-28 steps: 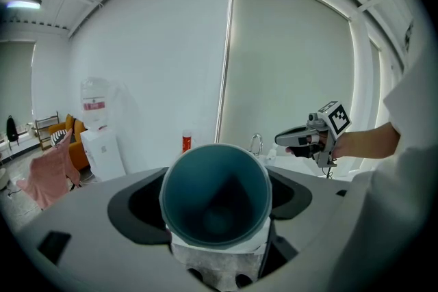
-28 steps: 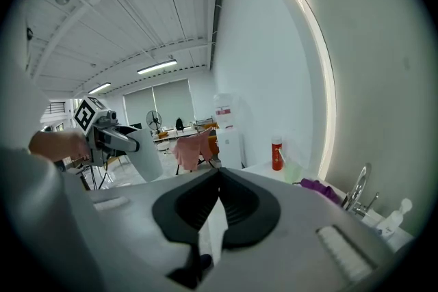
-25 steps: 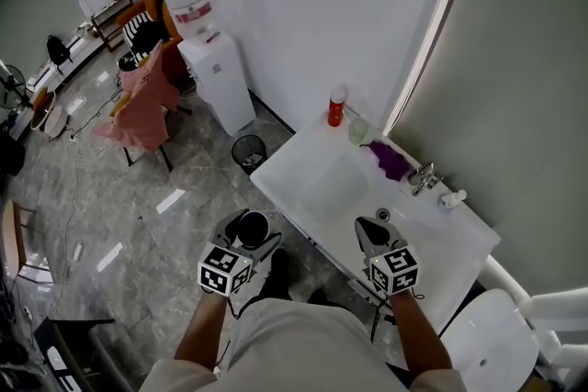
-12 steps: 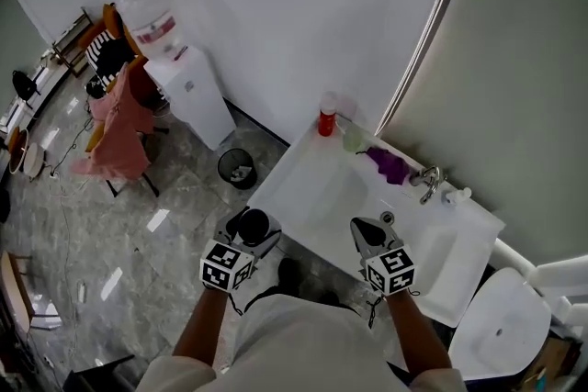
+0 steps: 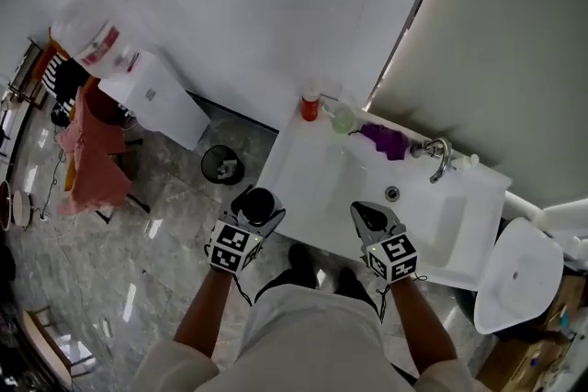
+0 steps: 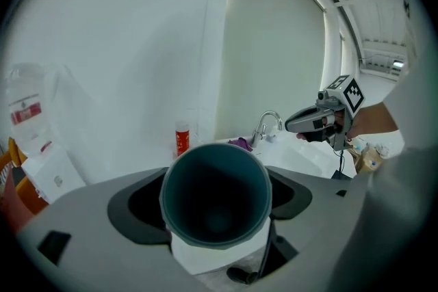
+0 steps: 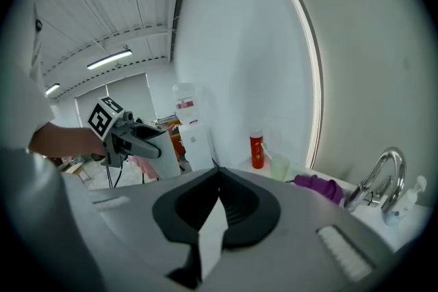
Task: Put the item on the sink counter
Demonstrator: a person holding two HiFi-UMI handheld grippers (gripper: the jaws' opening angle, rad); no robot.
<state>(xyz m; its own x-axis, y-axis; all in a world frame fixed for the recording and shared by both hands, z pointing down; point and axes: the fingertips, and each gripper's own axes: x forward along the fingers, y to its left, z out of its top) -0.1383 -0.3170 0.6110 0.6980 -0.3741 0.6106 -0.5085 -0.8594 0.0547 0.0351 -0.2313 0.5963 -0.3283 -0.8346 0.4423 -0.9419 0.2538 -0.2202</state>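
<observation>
A dark teal cup (image 6: pixel 215 195) sits between the jaws of my left gripper (image 5: pixel 257 210), mouth toward the camera; in the head view the cup (image 5: pixel 256 204) hangs over the floor just off the left front corner of the white sink counter (image 5: pixel 308 172). My right gripper (image 5: pixel 366 215) is shut and empty, hovering over the counter's front edge near the basin drain (image 5: pixel 392 194). In the right gripper view its jaws (image 7: pixel 217 171) meet at the tip, with the left gripper (image 7: pixel 147 138) off to the left.
At the counter's back stand a red bottle (image 5: pixel 310 106), a pale green cup (image 5: pixel 343 118), a purple cloth (image 5: pixel 386 140) and the faucet (image 5: pixel 439 157). A toilet (image 5: pixel 514 275) is right of the sink. A bin (image 5: pixel 220 164) and water dispenser (image 5: pixel 138 80) stand left.
Both grippers have moved closer to the sink counter, which now lies directly ahead. The cup stays in the left gripper and the right gripper stays shut.
</observation>
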